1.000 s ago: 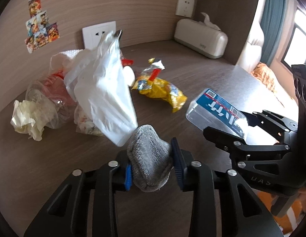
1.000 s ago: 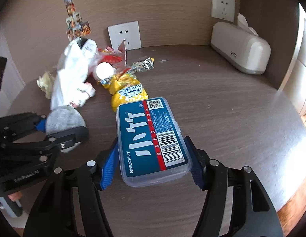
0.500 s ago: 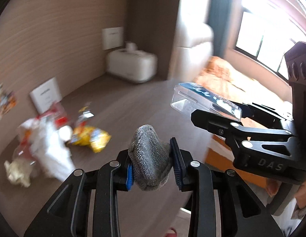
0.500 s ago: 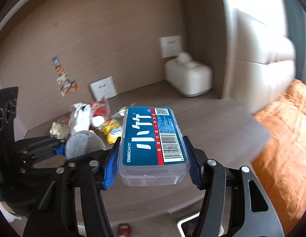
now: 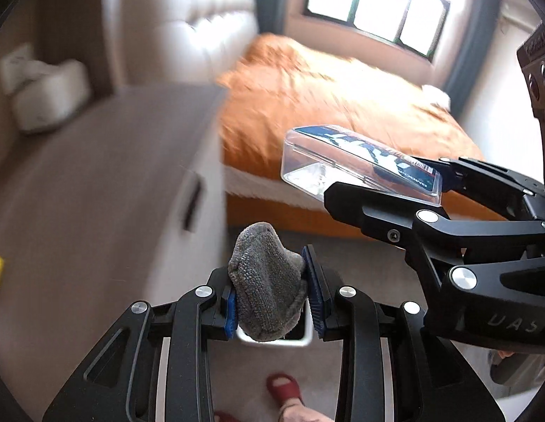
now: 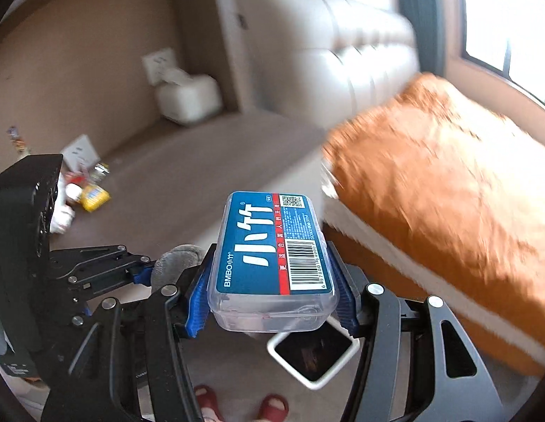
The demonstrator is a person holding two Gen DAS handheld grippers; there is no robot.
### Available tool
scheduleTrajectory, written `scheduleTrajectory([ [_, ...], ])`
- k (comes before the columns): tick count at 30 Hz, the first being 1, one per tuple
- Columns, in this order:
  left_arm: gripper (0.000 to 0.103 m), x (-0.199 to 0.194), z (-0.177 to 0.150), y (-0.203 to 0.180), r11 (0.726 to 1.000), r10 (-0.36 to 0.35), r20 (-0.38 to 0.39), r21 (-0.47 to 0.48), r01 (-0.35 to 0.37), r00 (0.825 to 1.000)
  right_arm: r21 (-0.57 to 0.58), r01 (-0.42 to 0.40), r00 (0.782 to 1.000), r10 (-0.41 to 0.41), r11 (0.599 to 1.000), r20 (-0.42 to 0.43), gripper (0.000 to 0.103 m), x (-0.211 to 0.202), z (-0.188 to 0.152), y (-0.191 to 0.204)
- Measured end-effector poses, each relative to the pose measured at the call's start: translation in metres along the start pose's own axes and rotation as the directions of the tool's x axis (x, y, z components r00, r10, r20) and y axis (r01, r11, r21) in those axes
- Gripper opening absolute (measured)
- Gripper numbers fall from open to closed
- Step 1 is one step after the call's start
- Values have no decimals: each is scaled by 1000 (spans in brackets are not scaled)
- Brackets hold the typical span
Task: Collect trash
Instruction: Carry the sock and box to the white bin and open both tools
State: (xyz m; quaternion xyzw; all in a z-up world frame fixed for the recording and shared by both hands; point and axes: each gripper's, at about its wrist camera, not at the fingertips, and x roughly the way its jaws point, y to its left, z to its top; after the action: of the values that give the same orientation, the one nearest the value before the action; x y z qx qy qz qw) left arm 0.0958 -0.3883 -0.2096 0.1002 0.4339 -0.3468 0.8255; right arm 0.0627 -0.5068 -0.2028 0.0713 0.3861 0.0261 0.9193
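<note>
My left gripper (image 5: 270, 293) is shut on a grey sock (image 5: 265, 281), held in the air above a white-rimmed trash bin (image 5: 272, 341) on the floor. My right gripper (image 6: 272, 299) is shut on a clear plastic box with a blue label (image 6: 276, 256), held above the same bin (image 6: 314, 355), whose inside is dark. The box also shows in the left wrist view (image 5: 357, 165), to the right of the sock. The left gripper and sock (image 6: 174, 263) show at the left of the right wrist view.
The brown table (image 6: 188, 176) lies to the left with a yellow snack bag (image 6: 93, 195), other trash and a white tissue box (image 6: 188, 100). An orange bed (image 6: 448, 193) fills the right. My feet in red slippers (image 6: 272, 408) stand below the bin.
Both grippers have swung right, away from the table, and now hang over the floor bin beside the bed. Each keeps its hold.
</note>
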Motion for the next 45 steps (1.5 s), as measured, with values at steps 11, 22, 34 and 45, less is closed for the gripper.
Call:
scheduleTrajectory([
  [11,31,175,-73,-9,996,-77,-226,17,83,971,104,10,976,13,995,-219,59,142,-100,-73],
  [22,31,314,-132,3,997,-72,-331,1,76,941,176,1,943,58,984,-328,59,271,-190,-112],
  [34,98,363,-146,-2,997,-55,-365,27,69,929,206,28,906,62,978,-418,99,301,-214,-135],
  [45,98,311,-113,-7,998,-32,-336,46,50,941,210,85,917,6,974,-399,99,257,-183,-131],
])
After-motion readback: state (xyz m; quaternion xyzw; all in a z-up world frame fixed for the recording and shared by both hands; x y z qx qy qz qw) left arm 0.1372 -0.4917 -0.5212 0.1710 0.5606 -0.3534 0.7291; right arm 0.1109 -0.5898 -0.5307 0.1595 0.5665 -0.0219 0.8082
